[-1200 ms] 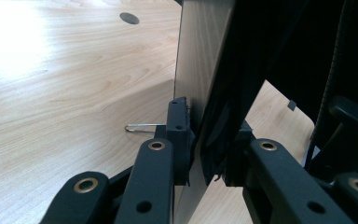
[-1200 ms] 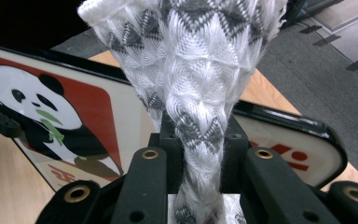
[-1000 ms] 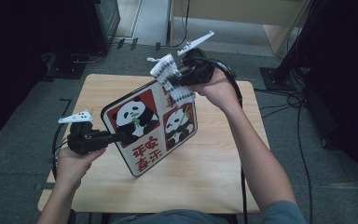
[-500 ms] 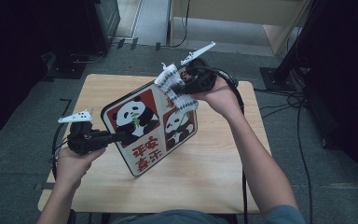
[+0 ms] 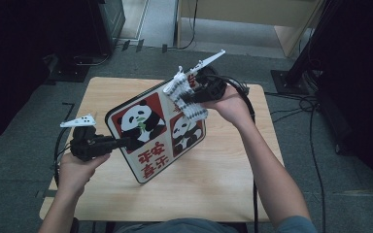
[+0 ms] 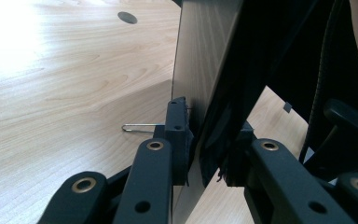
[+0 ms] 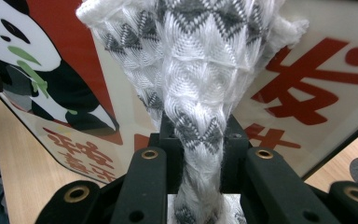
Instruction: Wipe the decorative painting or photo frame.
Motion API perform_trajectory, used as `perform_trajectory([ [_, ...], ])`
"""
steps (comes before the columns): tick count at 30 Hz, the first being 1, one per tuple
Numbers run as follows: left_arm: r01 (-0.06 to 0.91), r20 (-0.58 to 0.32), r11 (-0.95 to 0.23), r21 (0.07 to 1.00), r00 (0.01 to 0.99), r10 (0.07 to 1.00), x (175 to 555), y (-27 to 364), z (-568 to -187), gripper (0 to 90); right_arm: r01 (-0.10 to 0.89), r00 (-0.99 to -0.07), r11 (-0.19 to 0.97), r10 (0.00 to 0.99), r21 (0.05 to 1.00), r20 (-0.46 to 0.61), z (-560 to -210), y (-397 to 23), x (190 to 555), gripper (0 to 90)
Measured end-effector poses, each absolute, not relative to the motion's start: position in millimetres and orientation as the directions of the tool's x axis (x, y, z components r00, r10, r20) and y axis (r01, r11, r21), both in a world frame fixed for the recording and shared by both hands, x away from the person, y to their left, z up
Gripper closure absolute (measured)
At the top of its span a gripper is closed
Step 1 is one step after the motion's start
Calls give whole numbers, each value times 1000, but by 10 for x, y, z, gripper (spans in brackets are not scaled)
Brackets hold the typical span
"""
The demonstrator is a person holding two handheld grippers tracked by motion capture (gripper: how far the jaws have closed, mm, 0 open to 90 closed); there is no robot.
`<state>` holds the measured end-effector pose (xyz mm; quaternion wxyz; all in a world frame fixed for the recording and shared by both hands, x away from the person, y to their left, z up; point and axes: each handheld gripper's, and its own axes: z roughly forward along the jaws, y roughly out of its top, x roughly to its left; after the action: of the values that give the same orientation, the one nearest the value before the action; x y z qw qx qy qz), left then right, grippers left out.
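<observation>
A board [image 5: 150, 141] printed with two pandas and red characters stands tilted on its lower edge on the wooden table [image 5: 223, 170]. My left gripper [image 5: 126, 141] is shut on its left edge; in the left gripper view the pads [image 6: 177, 135] clamp the thin board [image 6: 205, 60] edge-on. My right gripper [image 5: 190, 97] is shut on a white and grey knitted cloth [image 5: 194, 112], which lies against the upper right of the board's face. In the right gripper view the cloth [image 7: 200, 56] bunches between the jaws in front of the board [image 7: 307, 93].
A thin wire clip [image 6: 137, 127] lies on the table behind the board. A round cable hole [image 6: 127, 17] sits near the table's far edge. Cables [image 5: 315, 121] trail over the grey floor at the right, and dark furniture [image 5: 43, 34] stands at the back left.
My right gripper has come down a little with the cloth, closer onto the board's upper right face. The left gripper and the board have stayed put.
</observation>
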<state>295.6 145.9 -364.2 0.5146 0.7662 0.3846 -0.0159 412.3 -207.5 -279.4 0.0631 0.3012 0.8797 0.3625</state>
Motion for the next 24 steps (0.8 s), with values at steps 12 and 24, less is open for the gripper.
perform_trajectory([
  [12, 604, -416, -180, 777, 706, 573, 2951, 1459, -3637, 771, 498, -810, 553, 571, 668, 131, -2934, -2119, 4115, 773],
  [24, 595, -407, -187, 782, 714, 570, 2958, 1462, -3636, 776, 506, -810, 539, 565, 673, 156, -3071, -2166, 4085, 772],
])
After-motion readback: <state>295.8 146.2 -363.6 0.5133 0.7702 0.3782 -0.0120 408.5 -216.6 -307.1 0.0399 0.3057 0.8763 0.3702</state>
